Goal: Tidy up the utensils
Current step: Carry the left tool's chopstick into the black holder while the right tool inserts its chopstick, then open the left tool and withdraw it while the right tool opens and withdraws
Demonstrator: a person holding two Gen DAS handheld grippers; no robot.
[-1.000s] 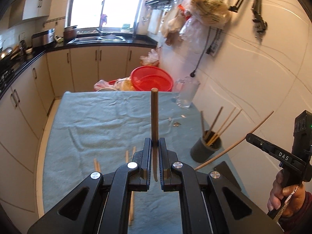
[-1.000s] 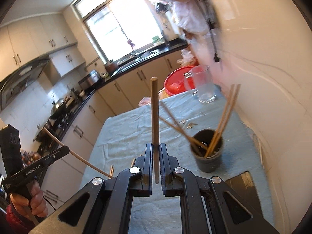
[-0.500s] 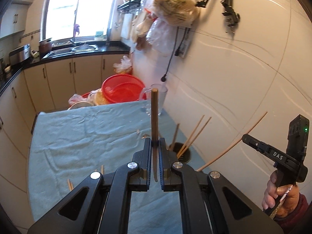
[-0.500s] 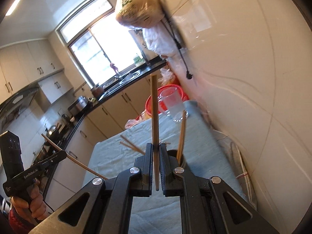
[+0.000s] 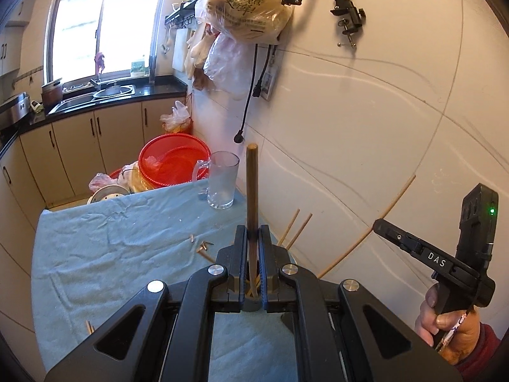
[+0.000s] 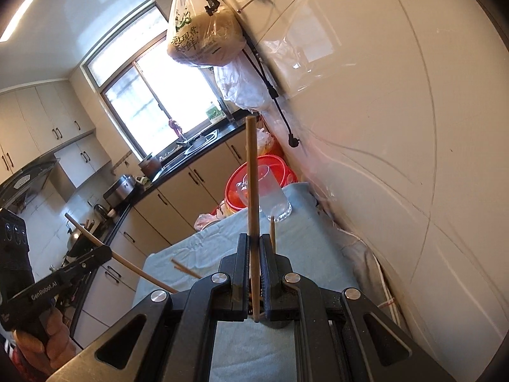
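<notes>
Over the table draped in a blue cloth (image 5: 121, 254), the left gripper (image 5: 253, 238) pinches a dark wooden chopstick (image 5: 252, 187) that stands straight up between its pressed fingers. The right gripper (image 6: 254, 248) clamps a paler chopstick (image 6: 251, 175) the same way, upright. Just beneath the grippers, near the wall, more chopsticks (image 5: 297, 227) poke up from a mostly hidden dark holder. A glass mug (image 5: 222, 180) stands at the table's far edge, with a red basin (image 5: 173, 164) beyond it.
</notes>
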